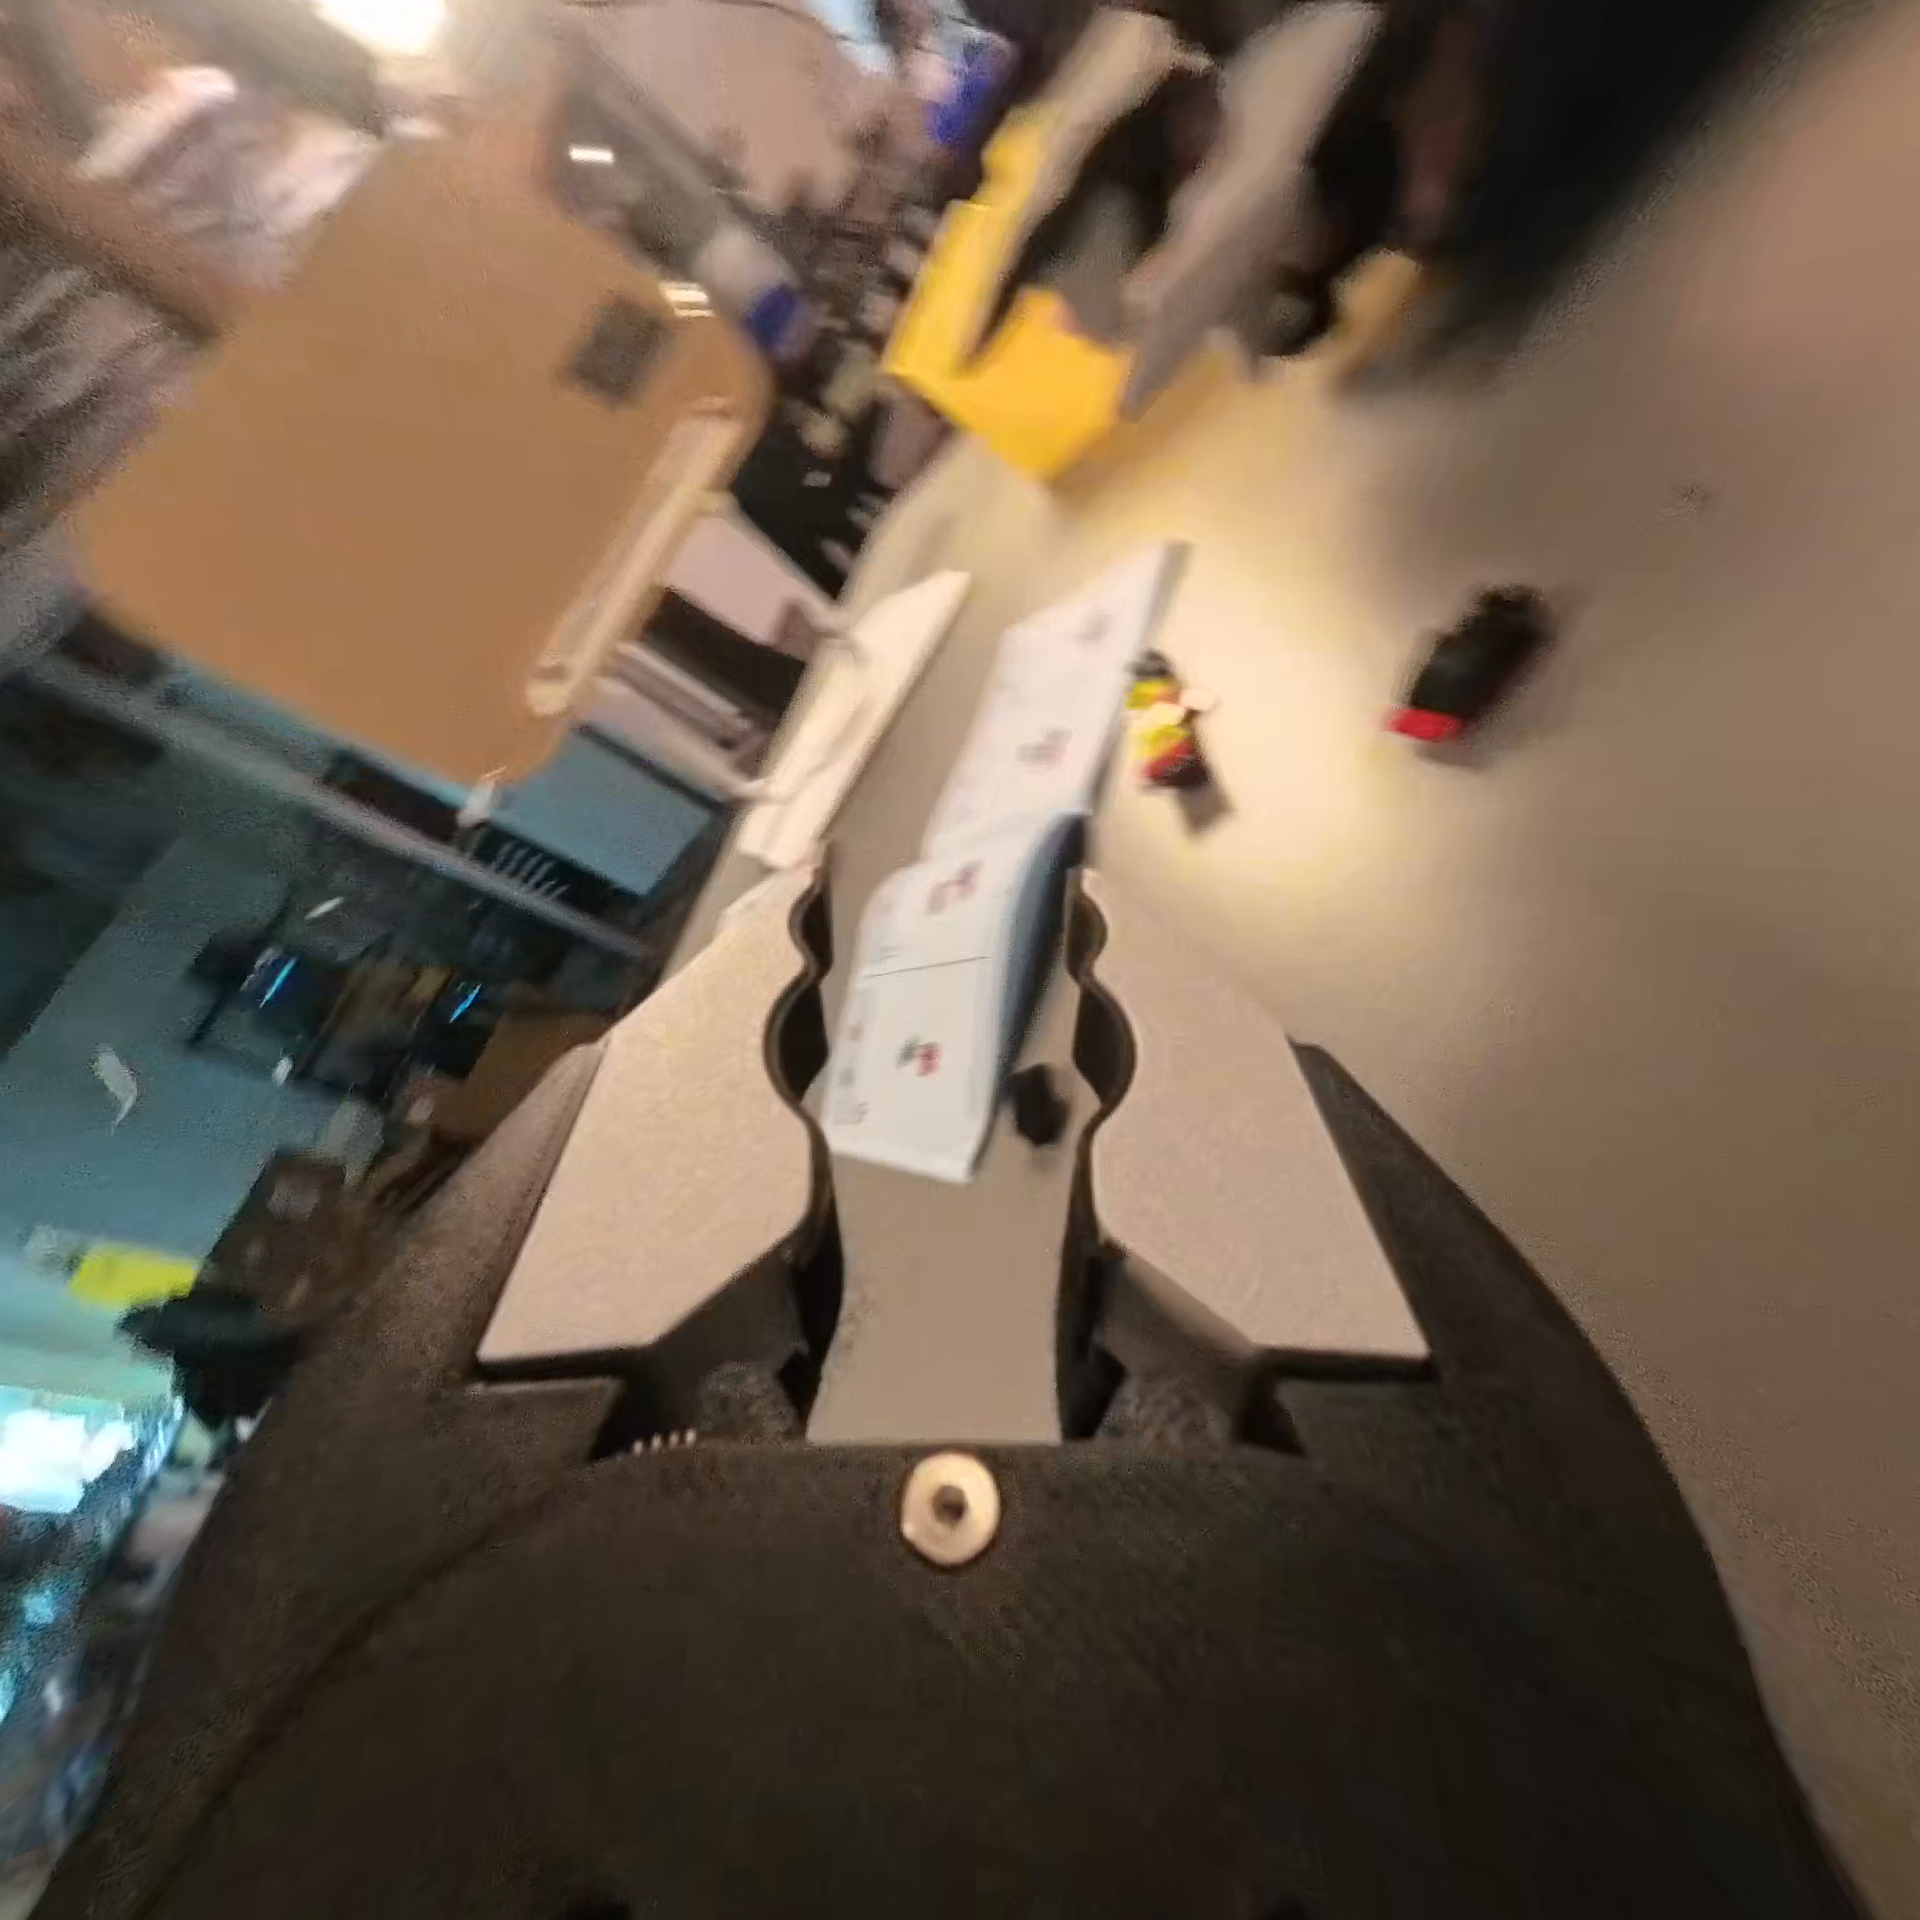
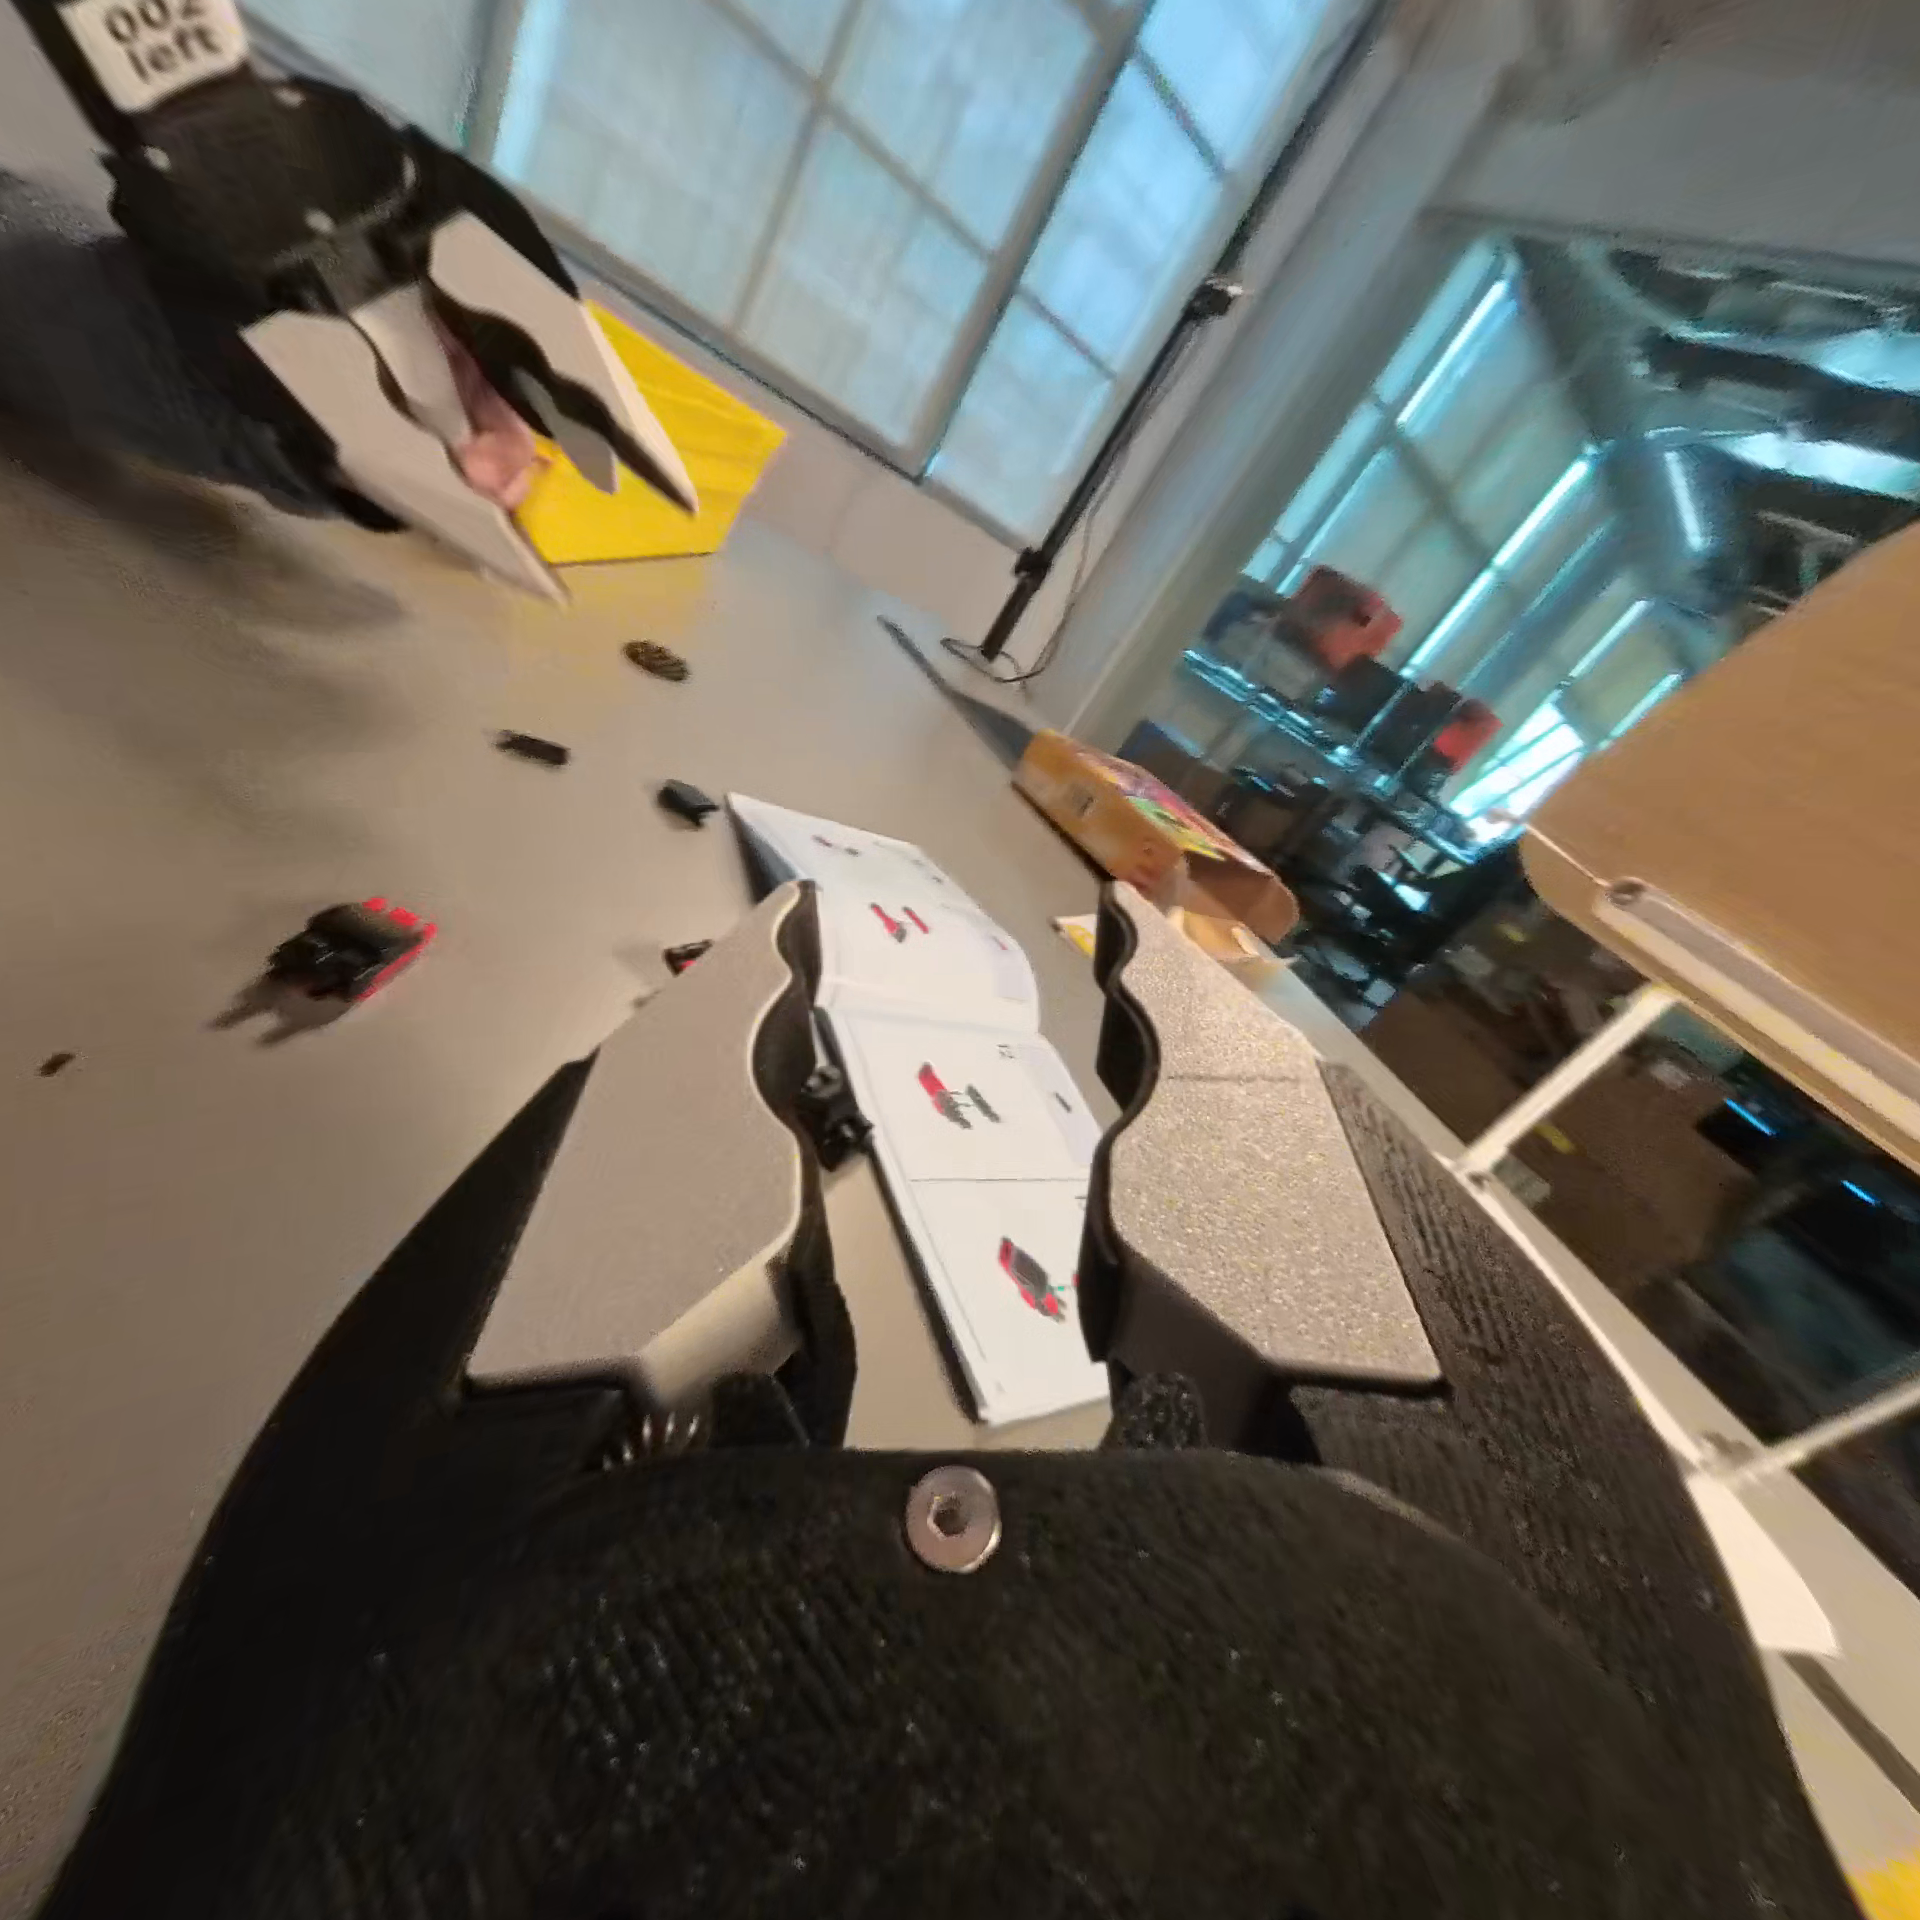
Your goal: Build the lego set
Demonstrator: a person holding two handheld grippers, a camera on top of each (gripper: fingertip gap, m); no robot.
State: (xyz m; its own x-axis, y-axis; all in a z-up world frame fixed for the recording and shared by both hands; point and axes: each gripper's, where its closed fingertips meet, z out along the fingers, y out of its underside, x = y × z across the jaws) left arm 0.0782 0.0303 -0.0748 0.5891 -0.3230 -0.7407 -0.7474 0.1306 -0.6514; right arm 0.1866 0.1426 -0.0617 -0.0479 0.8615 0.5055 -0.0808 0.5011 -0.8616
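My left gripper is open and empty, tilted above the grey table; its view is blurred. The open instruction booklet lies between and beyond its fingers, with a small black piece beside it. A black and red lego build lies to the right. My right gripper is open low over the booklet. A small black piece sits by its left finger's inner edge; I cannot tell if it touches. The build lies to its left. The left gripper hangs open at the upper left.
A yellow bin stands at the table's far end. Loose black pieces are scattered on the table. A small yellow and red pile lies by the booklet. An orange lego box lies near the table edge. My right fingertips sit around 15 cm from my left ones.
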